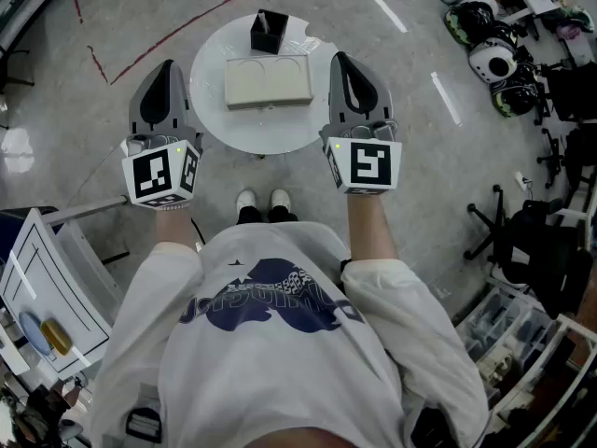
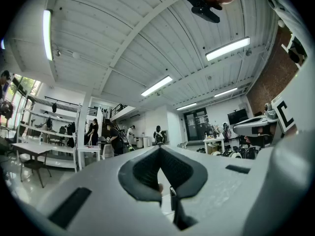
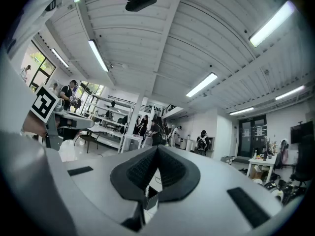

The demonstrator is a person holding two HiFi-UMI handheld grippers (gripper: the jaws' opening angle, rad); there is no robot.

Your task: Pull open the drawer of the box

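Our left gripper (image 2: 159,149) has its dark ribbed pads pressed together with nothing between them. Our right gripper (image 3: 157,149) is closed the same way and is just as empty. We hold both level, pointing out across the room rather than down at the work.

In the head view they sit to the left and right of the round white table (image 1: 210,119), and neither touches anything on it. The flat beige rectangular box (image 1: 269,80) lies at the middle of the table with two round recesses in its top. Just behind it stands a small black open container (image 1: 269,31).

No drawer sticks out from any side of the box that we can see, so we judge that it is shut and the task has not begun. We cannot make out which face carries the drawer front or its handle.

By our reckoning everything is left to do:
- bring a gripper down to the box
- open its jaws
- take hold of the drawer front
- draw it out, probably with the other gripper steadying the light box so it does not slide
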